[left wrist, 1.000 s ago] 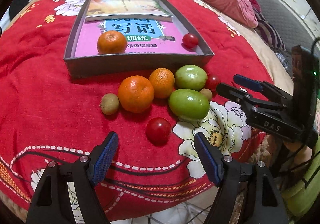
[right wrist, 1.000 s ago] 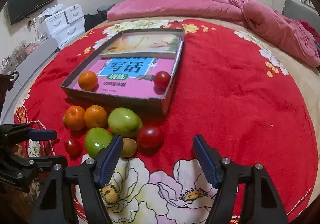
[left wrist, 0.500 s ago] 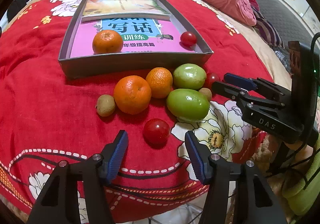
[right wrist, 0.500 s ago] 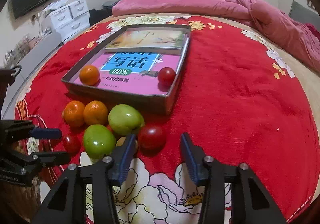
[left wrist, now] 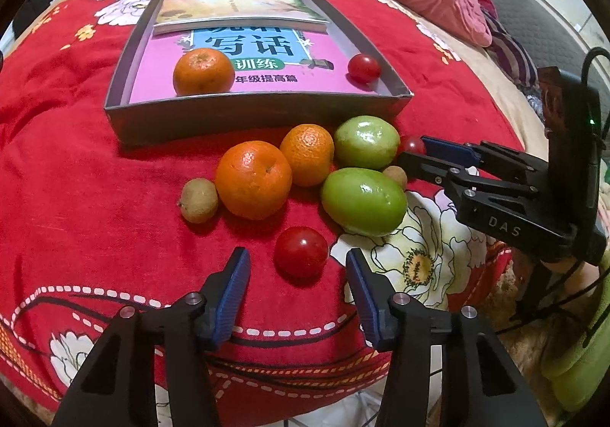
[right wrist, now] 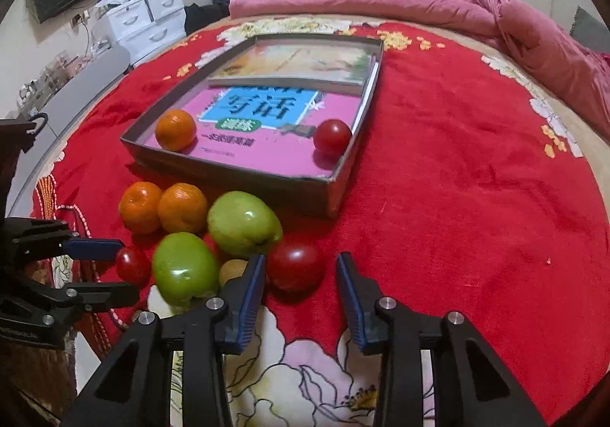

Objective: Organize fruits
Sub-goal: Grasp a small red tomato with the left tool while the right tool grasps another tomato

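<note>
Left gripper (left wrist: 298, 280), tilted down, jaws closing, unclenched around small round red tomato (left wrist: 301, 251); right gripper (right wrist: 300, 276) likewise around a second red tomato (right wrist: 295, 265). Shallow grey cardboard tray (left wrist: 259, 112) at 12 o'clock; bare red blanket (right wrist: 476, 198) at 2 o'clock.

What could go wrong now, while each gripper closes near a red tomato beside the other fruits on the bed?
1. The right gripper is closing with its left finger beside the green fruit and small brown fruit; it may push them instead of gripping the tomato.
2. The left gripper is closing behind its tomato; the pads may miss, and it may roll on the soft red blanket.
</note>
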